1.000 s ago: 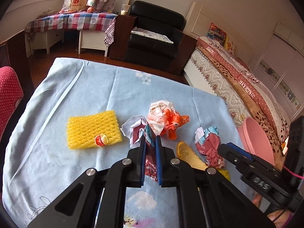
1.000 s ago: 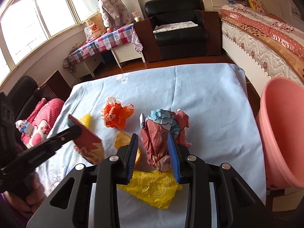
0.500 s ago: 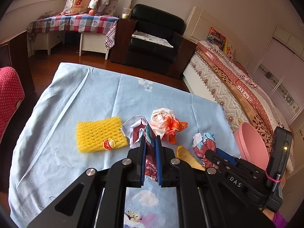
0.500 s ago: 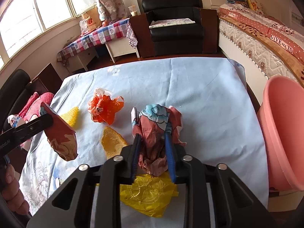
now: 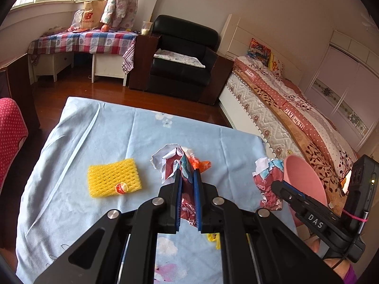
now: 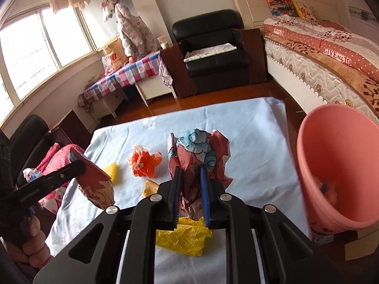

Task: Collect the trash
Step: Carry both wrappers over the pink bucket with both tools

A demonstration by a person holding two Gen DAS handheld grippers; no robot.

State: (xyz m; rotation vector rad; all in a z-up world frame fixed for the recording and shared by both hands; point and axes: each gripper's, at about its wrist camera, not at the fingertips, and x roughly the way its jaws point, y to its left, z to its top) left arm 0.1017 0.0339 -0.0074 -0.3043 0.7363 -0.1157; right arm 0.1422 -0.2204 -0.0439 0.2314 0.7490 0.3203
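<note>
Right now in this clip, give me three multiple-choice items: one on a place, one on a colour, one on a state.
1. Where is the bin relative to the table?
A. On the table's middle
B. Past its edge, on the right gripper's side
C. Under the armchair

2. What colour is the foam net?
A. Yellow
B. Green
C. White

3. What state is the left gripper in?
A. Open, holding nothing
B. Shut on the foam net
C. Shut on a paper wad

Answers:
1. B: the pink bin stands beside the table's right edge, by the bed.
2. A: the net lying on the cloth is bright yellow, with a small sticker.
3. C: crumpled red and white paper sits clamped between its blue pads; the right gripper likewise clamps its own wad.
</note>
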